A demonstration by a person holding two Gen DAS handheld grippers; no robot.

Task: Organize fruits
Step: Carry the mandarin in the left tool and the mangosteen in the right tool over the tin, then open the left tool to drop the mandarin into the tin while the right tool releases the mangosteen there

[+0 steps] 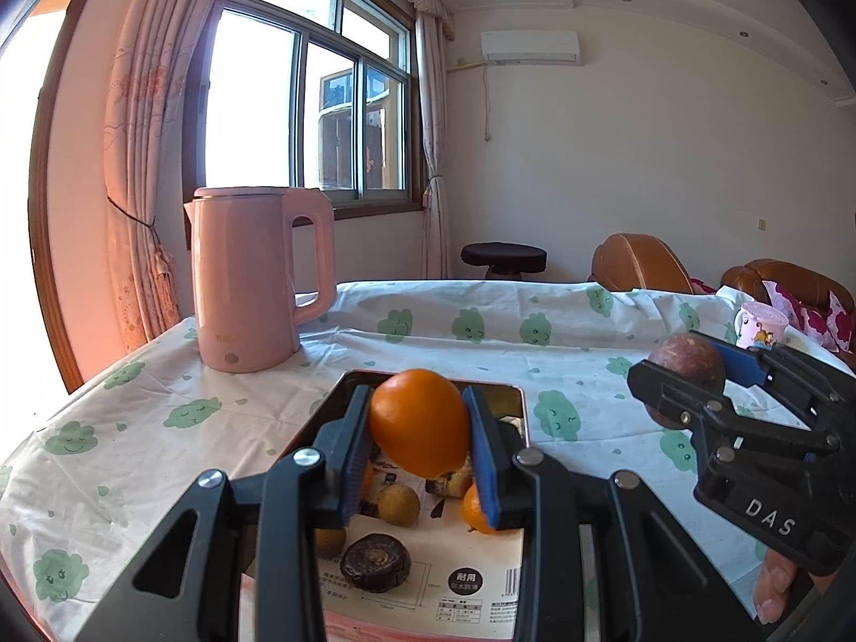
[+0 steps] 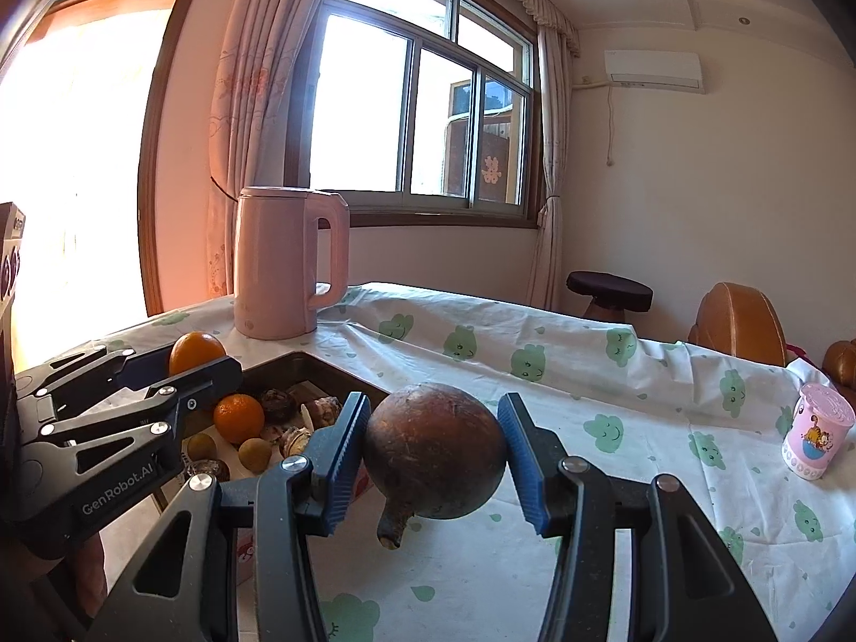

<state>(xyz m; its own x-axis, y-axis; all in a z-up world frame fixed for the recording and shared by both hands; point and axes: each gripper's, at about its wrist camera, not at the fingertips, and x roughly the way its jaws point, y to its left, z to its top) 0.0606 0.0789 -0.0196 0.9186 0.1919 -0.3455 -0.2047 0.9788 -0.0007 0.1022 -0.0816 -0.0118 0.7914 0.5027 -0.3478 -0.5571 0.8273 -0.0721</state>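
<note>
Two grippers, one fruit each: left (image 1: 420,436) clamps orange (image 1: 420,422), right (image 2: 434,460) brown fruit (image 2: 434,449).

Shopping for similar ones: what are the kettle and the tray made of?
The kettle looks like matte pink plastic, with soft, even highlights, though painted metal is possible. The tray seems polished metal: its thin rim and inner wall are dark and mirror-like.
</note>
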